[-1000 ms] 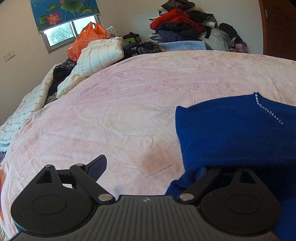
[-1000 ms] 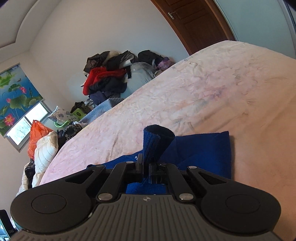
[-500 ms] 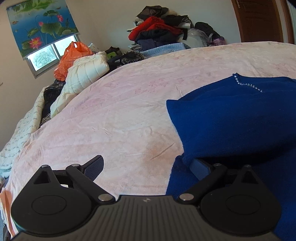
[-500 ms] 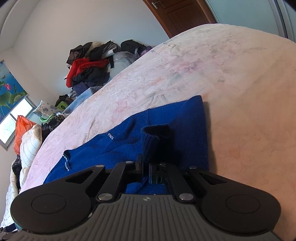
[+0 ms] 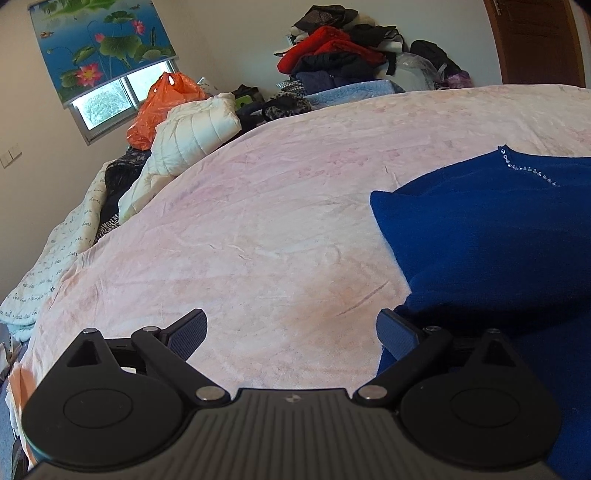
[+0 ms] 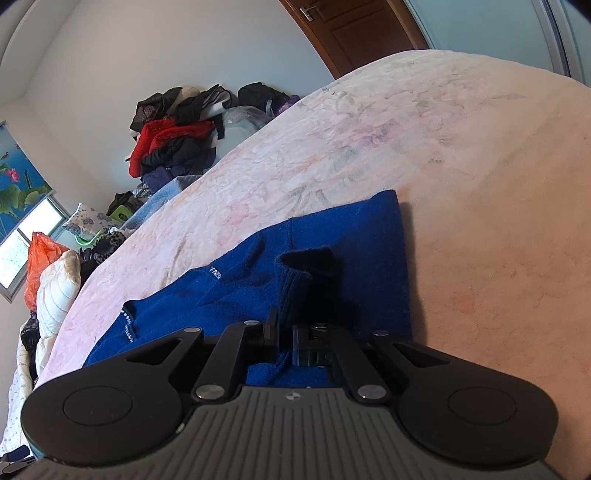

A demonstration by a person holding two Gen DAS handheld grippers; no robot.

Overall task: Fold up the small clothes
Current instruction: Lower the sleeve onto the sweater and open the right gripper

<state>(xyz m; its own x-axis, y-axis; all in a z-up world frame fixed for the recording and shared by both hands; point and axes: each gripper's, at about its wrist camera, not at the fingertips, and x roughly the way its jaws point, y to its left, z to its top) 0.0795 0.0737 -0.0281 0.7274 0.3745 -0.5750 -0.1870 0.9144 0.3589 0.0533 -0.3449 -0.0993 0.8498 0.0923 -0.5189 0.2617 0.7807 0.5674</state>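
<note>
A wide bed (image 5: 258, 229) covered in a pale pink blanket fills most of both views. On it lies a blue sweater (image 5: 491, 236), spread over the side of the bed nearer the door, with a line of small shiny beads (image 5: 528, 170) along its neckline. Against the far wall sits a heap of clothes (image 5: 343, 51) in red, black and dark blue. At the bed's far left edge are a white padded jacket (image 5: 192, 140) and an orange plastic bag (image 5: 162, 99) below the window (image 5: 110, 99), which has a lotus-print blind (image 5: 99, 40) above it. A brown wooden door (image 6: 354, 33) stands in the corner.

The left gripper (image 5: 291, 332) is spread wide open just above the blanket; its right finger touches the sweater's edge, its left finger is over bare blanket.

The right gripper (image 6: 284, 332) is clamped on a ribbed cuff (image 6: 303, 273) of the sweater, which stands up from between the jaws above the rest of the garment
</note>
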